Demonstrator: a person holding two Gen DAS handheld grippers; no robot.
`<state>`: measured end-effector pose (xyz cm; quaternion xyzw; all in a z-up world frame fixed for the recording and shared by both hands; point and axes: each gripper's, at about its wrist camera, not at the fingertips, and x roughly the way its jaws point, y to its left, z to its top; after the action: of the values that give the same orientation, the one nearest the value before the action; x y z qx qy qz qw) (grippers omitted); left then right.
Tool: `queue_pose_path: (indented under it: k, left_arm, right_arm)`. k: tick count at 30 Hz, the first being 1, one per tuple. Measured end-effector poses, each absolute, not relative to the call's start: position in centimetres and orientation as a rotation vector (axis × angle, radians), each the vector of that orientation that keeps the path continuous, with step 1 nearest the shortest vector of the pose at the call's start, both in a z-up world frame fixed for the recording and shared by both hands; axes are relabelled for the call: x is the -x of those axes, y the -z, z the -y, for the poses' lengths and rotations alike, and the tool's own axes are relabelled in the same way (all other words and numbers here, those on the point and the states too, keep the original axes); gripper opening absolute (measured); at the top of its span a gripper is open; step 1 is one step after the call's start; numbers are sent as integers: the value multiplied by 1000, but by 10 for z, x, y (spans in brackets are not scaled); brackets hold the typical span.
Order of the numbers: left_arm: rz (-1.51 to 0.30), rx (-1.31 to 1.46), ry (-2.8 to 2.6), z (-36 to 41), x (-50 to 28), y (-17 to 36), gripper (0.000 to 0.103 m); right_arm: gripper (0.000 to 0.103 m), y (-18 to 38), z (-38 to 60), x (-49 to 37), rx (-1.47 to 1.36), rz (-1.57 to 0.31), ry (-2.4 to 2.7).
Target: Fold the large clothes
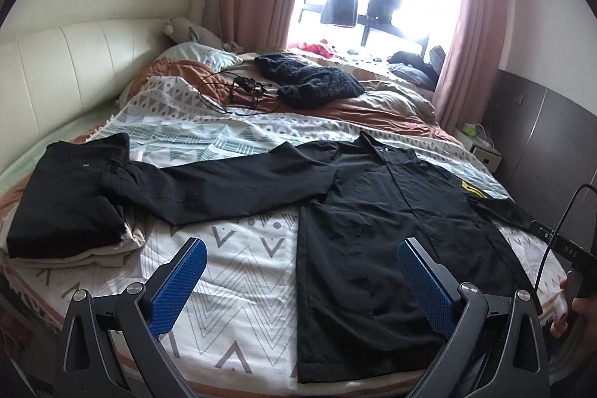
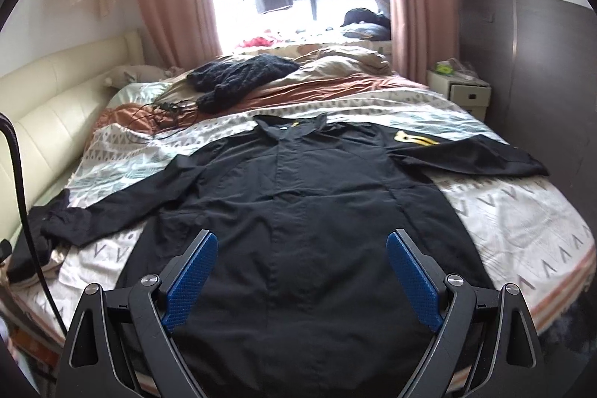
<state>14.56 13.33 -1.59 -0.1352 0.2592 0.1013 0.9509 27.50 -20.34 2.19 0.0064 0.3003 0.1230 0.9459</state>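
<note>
A large black long-sleeved shirt [image 1: 373, 211] lies flat, front up, on the bed, with both sleeves spread out; it also shows in the right wrist view [image 2: 306, 196]. A yellow patch [image 2: 412, 138] marks its right chest. My left gripper [image 1: 302, 245] is open and empty, above the shirt's left hem edge. My right gripper [image 2: 302, 237] is open and empty, above the shirt's lower middle. Neither touches the cloth.
A folded black garment [image 1: 63, 196] lies on the bed's left, touching the shirt's left cuff. A dark knitted item [image 1: 309, 81] and black cables [image 1: 238, 92] lie farther back. A white nightstand [image 2: 466, 92] stands at the right. The cream headboard [image 1: 56, 69] is on the left.
</note>
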Motion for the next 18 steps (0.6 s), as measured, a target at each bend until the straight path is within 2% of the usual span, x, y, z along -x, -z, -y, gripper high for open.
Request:
queue_pose_path:
  k: [5, 11, 18]
  left_arm:
    - [-545, 340, -255, -164, -162, 26, 101]
    - [-587, 390, -353, -206, -178, 42, 93]
    - [-592, 405, -490, -260, -182, 47, 92]
  right_arm:
    - [92, -8, 172, -313, -34, -640, -334]
    - [92, 11, 132, -355, -74, -660, -406]
    - [90, 26, 86, -404, -91, -703, -435]
